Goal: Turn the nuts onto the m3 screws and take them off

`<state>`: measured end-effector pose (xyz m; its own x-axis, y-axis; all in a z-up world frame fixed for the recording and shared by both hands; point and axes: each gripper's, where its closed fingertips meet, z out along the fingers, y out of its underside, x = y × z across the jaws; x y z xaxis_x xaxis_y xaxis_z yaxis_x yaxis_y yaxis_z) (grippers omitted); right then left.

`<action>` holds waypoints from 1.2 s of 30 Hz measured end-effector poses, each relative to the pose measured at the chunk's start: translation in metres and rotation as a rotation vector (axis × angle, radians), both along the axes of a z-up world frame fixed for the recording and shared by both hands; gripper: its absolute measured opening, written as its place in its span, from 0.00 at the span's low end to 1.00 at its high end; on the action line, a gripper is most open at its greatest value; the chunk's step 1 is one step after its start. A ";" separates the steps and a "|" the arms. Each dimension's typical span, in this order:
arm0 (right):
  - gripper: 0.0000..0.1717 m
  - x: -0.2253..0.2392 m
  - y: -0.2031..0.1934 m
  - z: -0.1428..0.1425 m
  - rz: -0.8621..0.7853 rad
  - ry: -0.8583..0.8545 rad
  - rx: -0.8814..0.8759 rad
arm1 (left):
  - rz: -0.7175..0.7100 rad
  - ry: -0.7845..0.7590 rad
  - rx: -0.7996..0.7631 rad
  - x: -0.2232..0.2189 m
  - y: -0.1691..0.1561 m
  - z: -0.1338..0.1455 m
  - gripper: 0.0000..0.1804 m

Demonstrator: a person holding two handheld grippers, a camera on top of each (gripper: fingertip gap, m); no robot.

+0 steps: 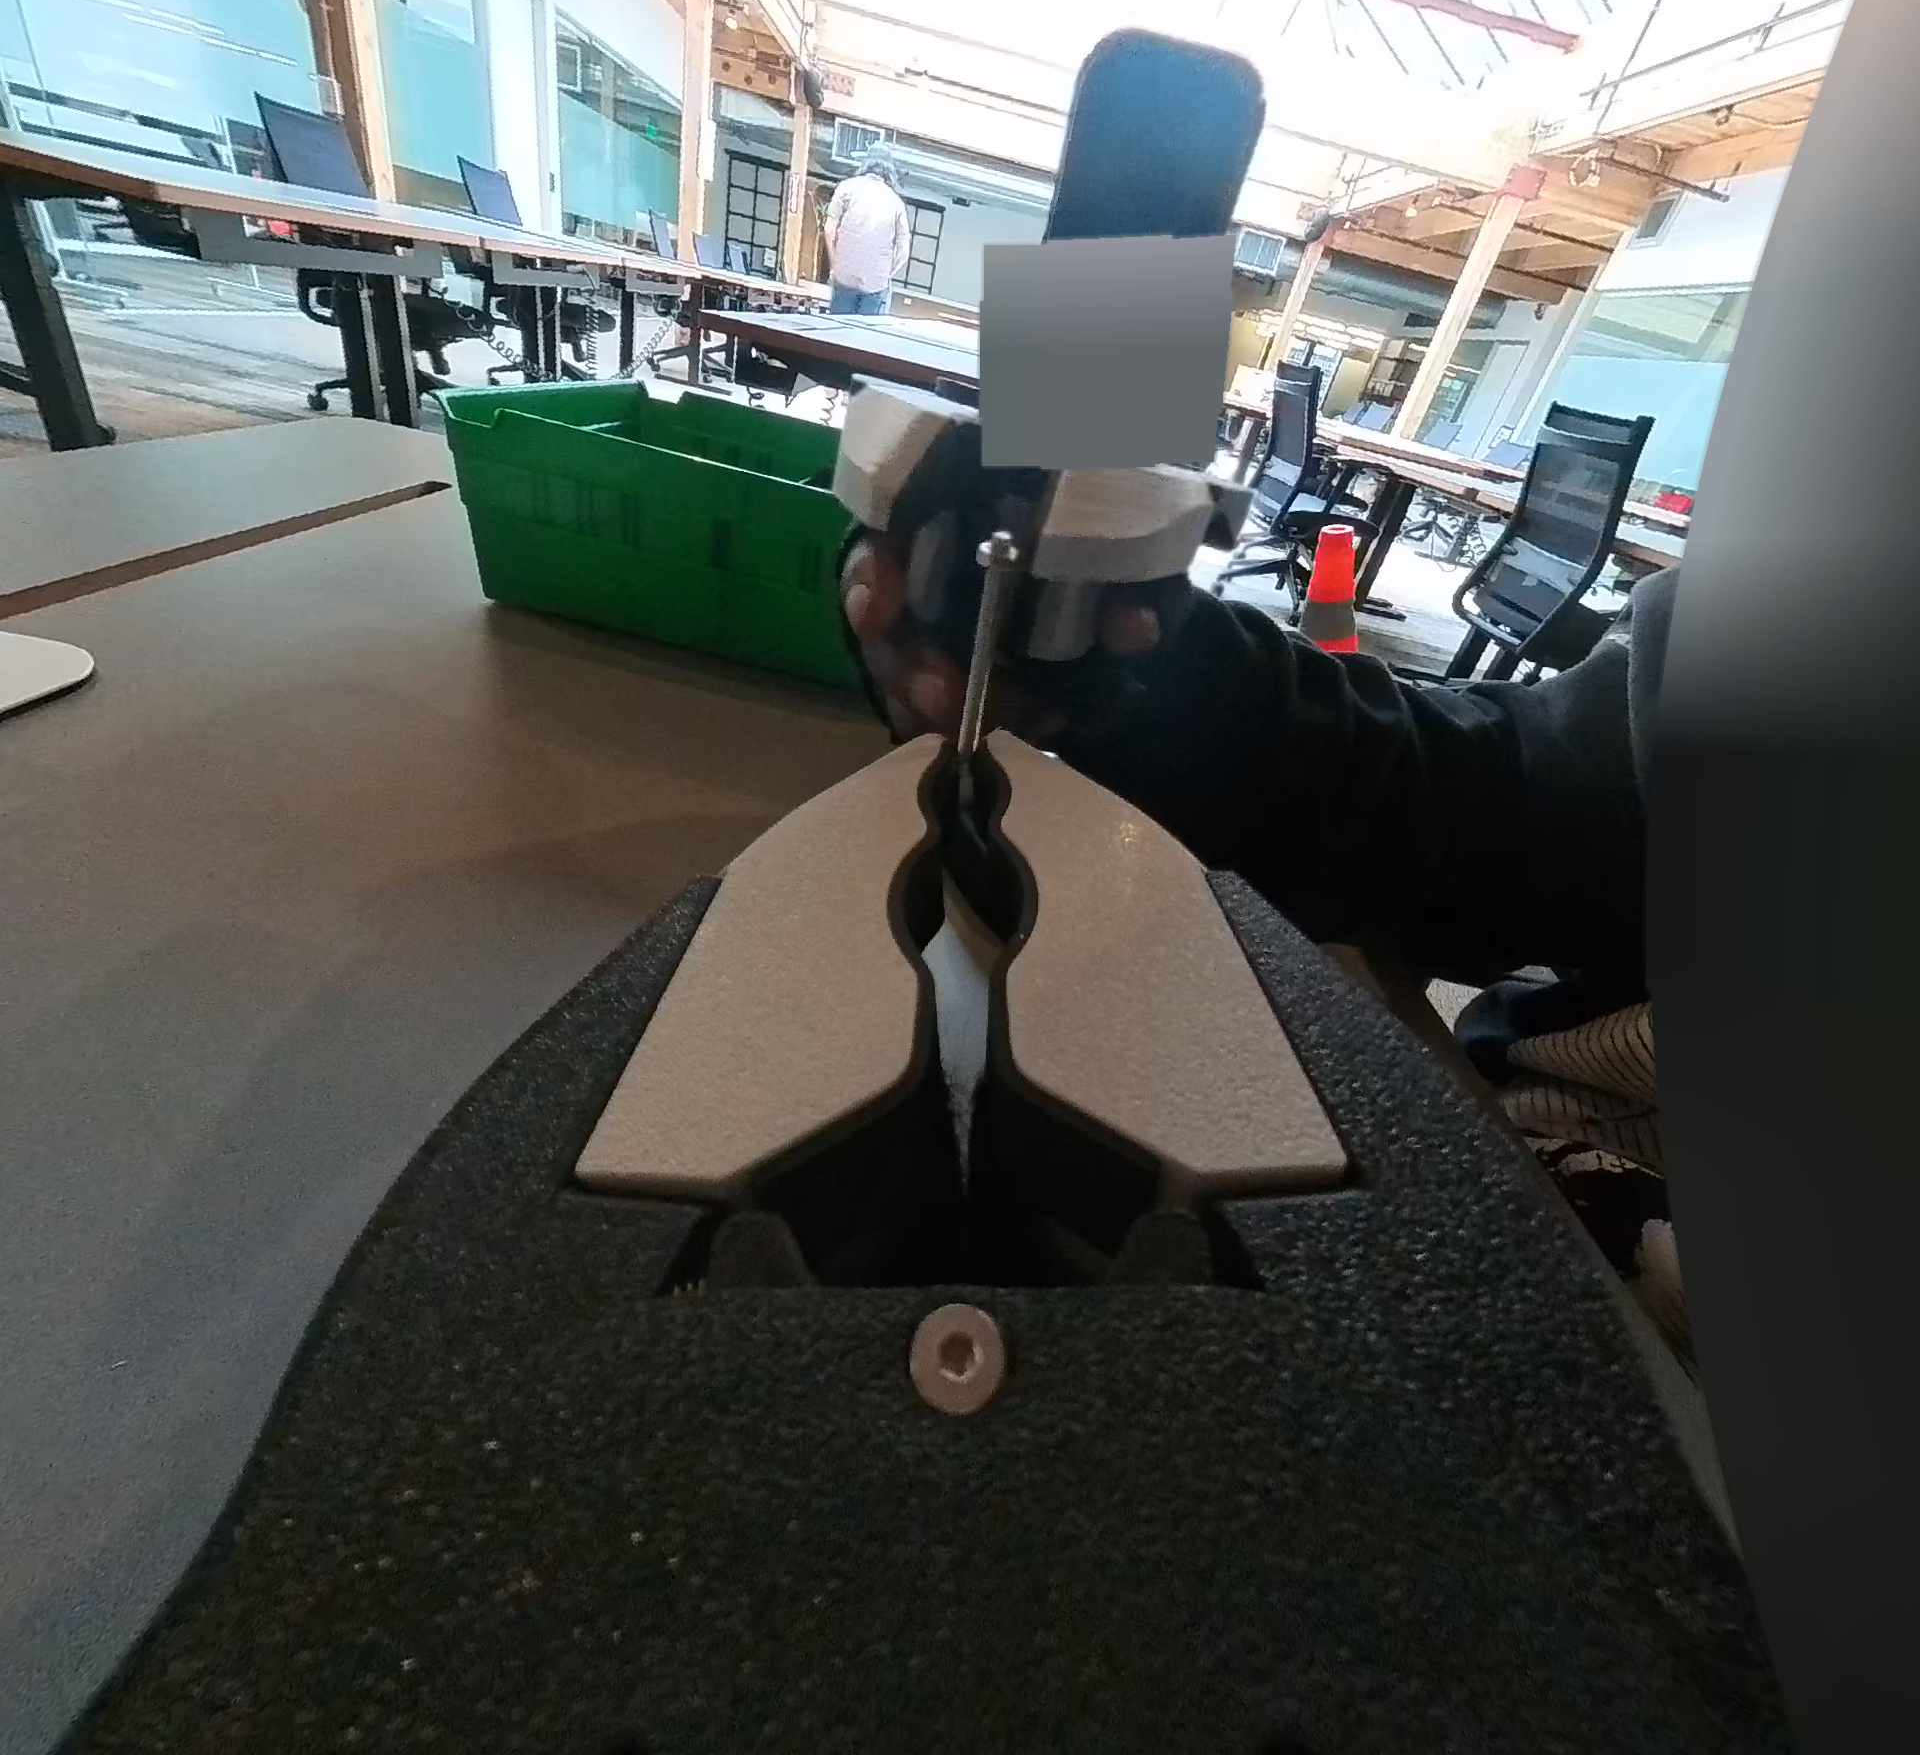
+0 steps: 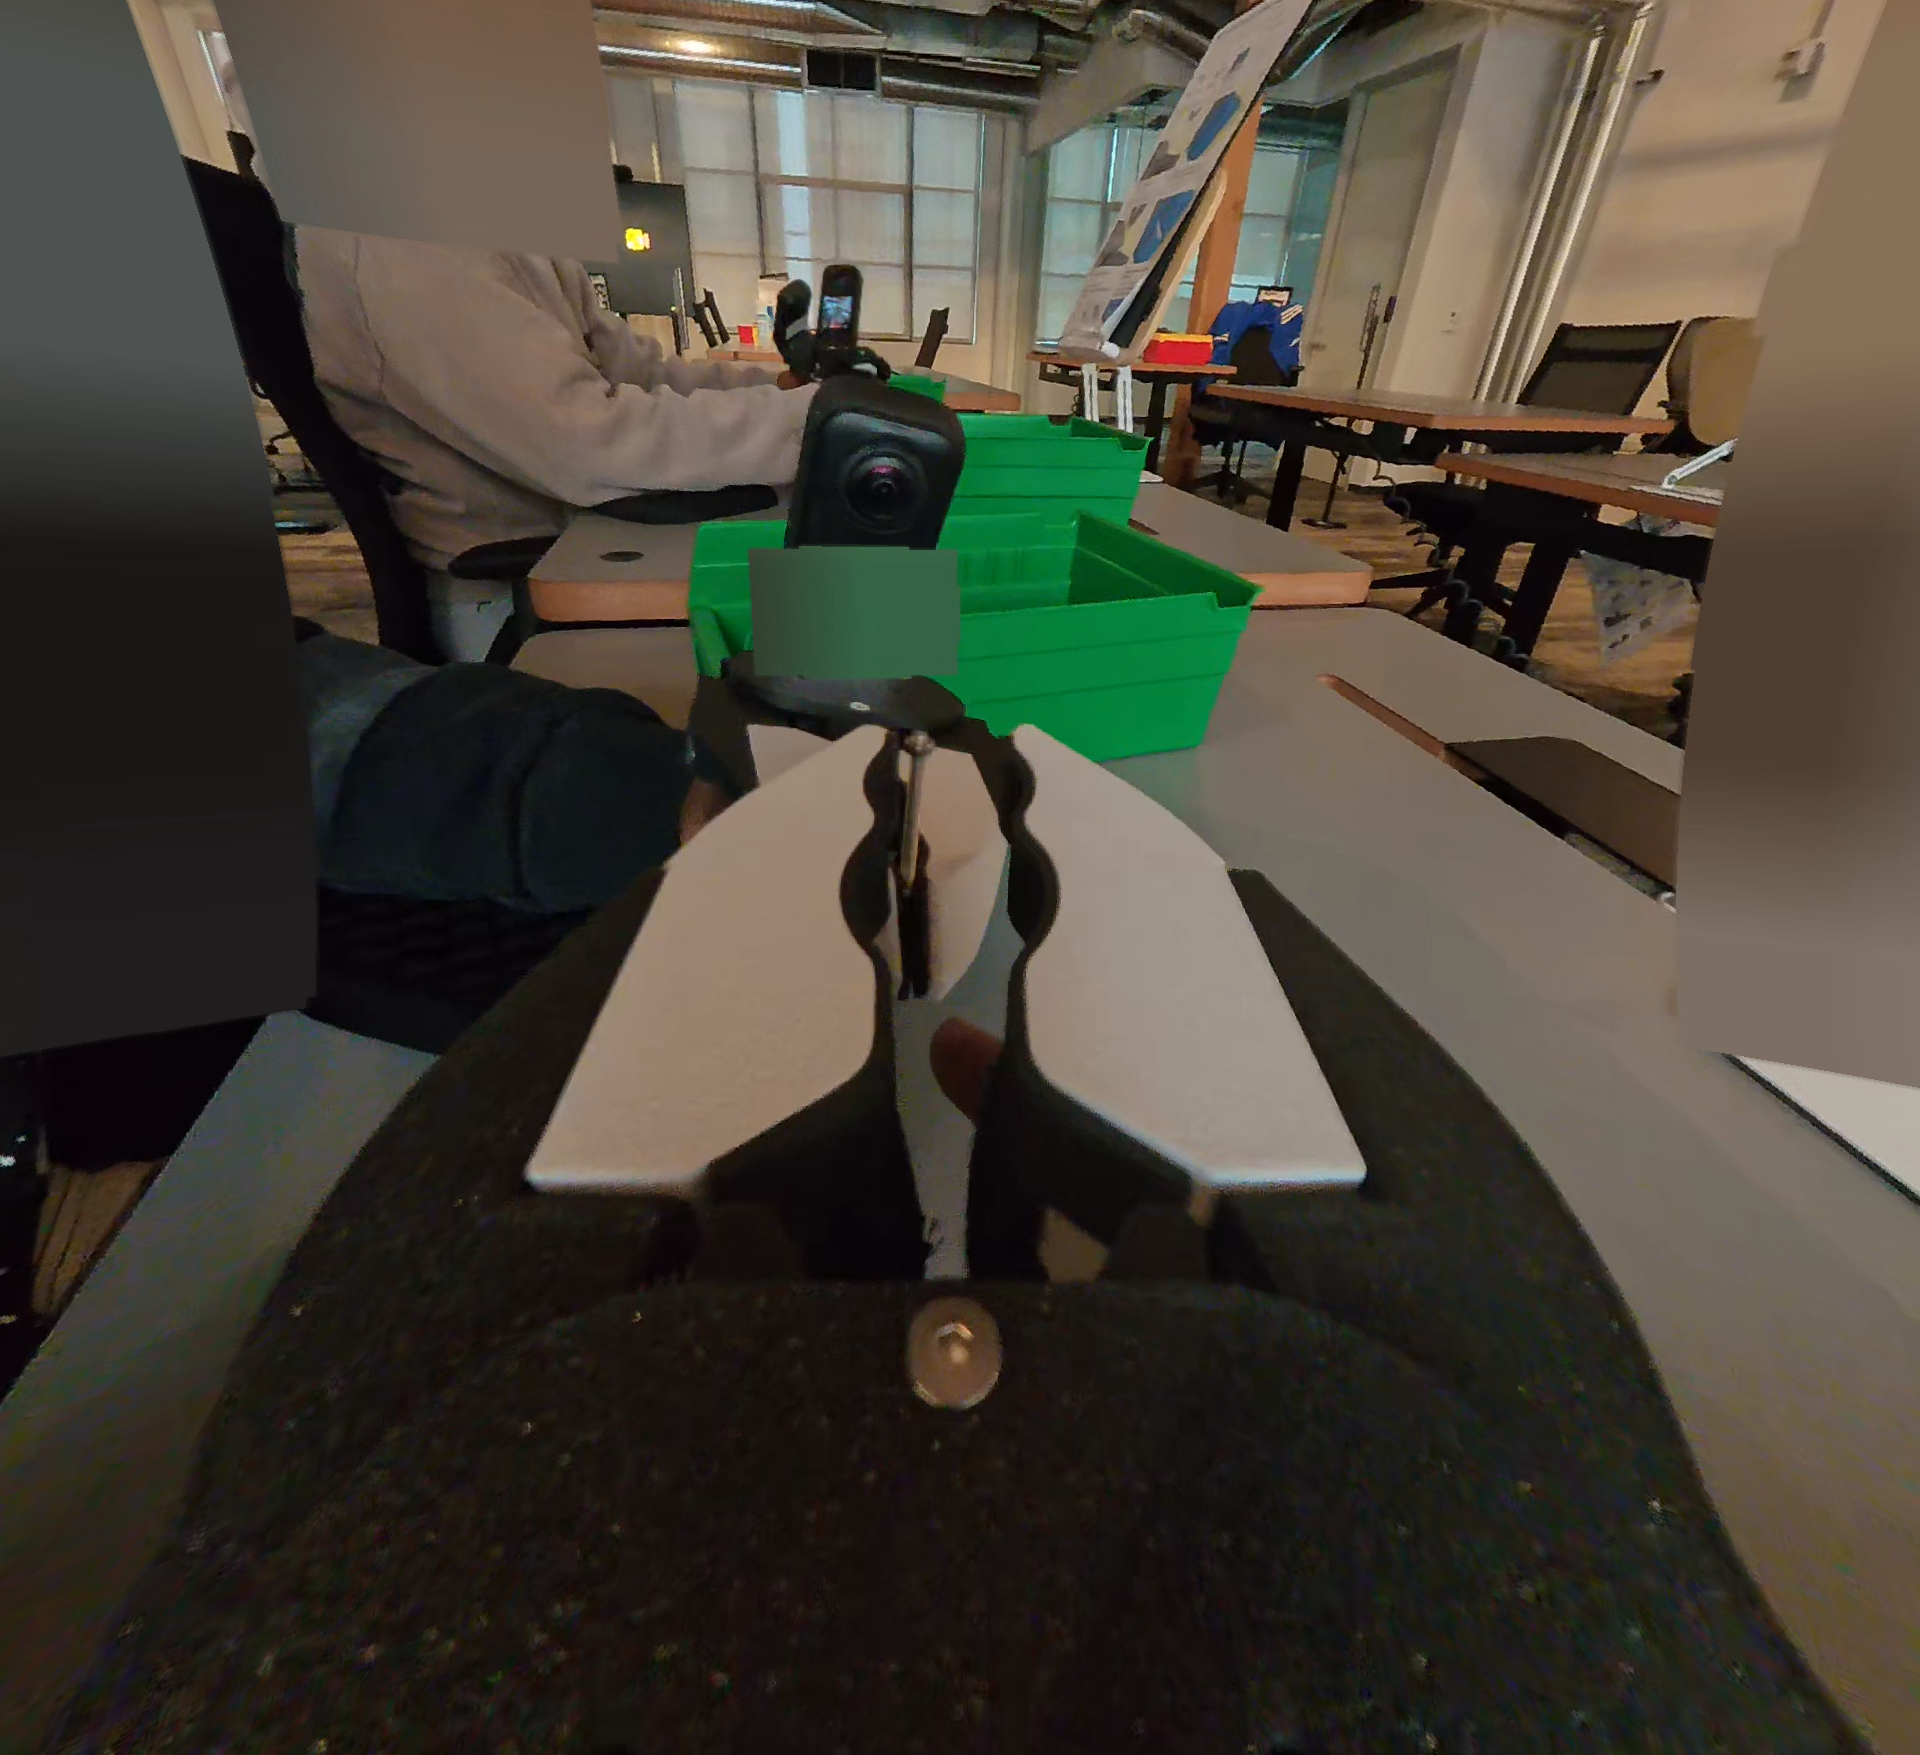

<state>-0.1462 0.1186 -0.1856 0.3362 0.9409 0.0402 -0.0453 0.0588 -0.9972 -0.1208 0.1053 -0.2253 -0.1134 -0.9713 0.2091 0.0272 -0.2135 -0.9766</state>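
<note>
Clamping the thin steel screw (image 1: 982, 656) by its lower end at frame centre, our left gripper (image 1: 964, 760) is clenched; right gripper (image 2: 940, 749) stands released around it. Stiff, light, slippery; we'd take the shank. Nut not visible.

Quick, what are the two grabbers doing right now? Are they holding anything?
Left gripper: closed on the screw, gripping its lower end.
Right gripper: open; the screw stands between its jaws, but they do not press on it.
</note>
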 end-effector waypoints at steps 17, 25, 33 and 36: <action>0.08 -0.001 0.001 -0.002 -0.002 -0.009 -0.006 | -0.005 -0.002 0.001 0.000 -0.001 0.000 0.01; 0.09 -0.003 -0.001 -0.002 0.009 -0.007 -0.004 | -0.007 -0.001 -0.001 0.001 -0.001 -0.001 0.01; 0.07 0.003 0.003 -0.001 -0.008 0.004 -0.014 | -0.004 -0.007 -0.006 0.000 0.000 0.000 0.01; 0.08 -0.001 -0.001 -0.001 0.009 0.002 -0.009 | -0.006 -0.002 -0.004 0.001 -0.001 -0.001 0.01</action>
<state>-0.1472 0.1180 -0.1867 0.3281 0.9441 0.0313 -0.0477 0.0496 -0.9976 -0.1200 0.1045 -0.2264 -0.1201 -0.9697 0.2130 0.0279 -0.2177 -0.9756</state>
